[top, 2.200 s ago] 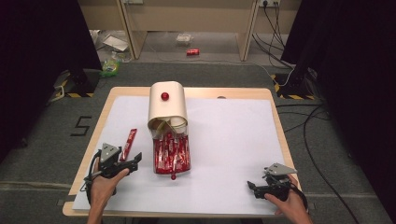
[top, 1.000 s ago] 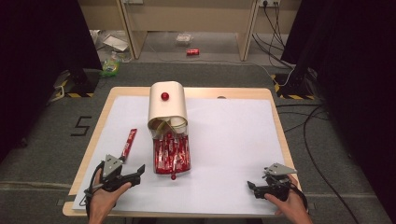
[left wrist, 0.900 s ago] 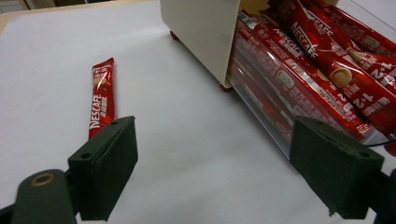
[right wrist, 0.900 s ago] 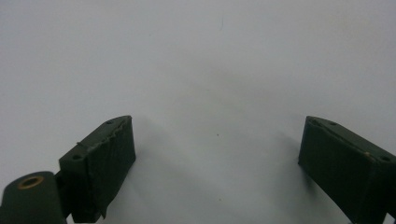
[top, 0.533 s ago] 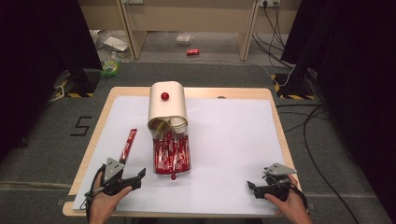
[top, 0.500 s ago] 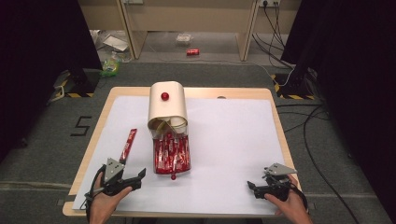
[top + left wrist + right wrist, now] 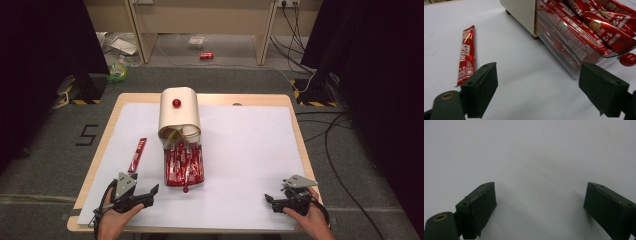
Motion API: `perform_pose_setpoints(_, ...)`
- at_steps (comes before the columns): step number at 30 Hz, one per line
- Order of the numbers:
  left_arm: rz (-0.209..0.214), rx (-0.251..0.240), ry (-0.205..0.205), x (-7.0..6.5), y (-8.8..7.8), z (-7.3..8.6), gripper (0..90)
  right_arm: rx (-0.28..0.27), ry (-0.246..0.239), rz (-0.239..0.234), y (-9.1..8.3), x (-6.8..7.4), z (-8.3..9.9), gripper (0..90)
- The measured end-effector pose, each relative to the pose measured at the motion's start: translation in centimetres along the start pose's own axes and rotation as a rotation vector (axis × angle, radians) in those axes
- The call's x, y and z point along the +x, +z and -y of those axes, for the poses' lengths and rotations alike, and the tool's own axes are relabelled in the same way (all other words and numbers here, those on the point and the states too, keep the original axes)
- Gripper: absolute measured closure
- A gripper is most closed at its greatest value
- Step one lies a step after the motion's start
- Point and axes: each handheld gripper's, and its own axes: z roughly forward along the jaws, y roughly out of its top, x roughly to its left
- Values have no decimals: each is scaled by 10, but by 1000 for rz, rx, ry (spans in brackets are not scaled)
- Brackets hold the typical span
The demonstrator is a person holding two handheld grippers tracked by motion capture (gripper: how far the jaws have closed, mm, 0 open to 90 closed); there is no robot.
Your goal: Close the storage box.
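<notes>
At the lower left of the high view, the left gripper [image 7: 150,194] rests on the white sheet [image 7: 240,150] with its jaws spread wide and nothing between them. Just above it, toward the left edge of the sheet, a single red coffee sachet [image 7: 137,154] lies flat and apart from the other items. In the left gripper view the sachet [image 7: 466,55] sits at the left, beyond the left jaw. Judged as light, thin, pliable and slick-foiled, it is best pinched across its narrow width near mid-length, from a low approach. At centre, a clear drawer [image 7: 184,167] packed with sachets projects from a cream dispenser [image 7: 179,115]. At the lower right, the right gripper [image 7: 272,202] rests wide open over bare sheet.
</notes>
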Motion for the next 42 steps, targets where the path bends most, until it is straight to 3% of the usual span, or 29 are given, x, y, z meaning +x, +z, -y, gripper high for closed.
perform_pose_setpoints(13,43,22,40,-16,8,3,152,0,1,0,0,0,0,112)
perform_pose_setpoints(42,74,32,53,-33,24,-4,130,0,0,0,0,0,0,112)
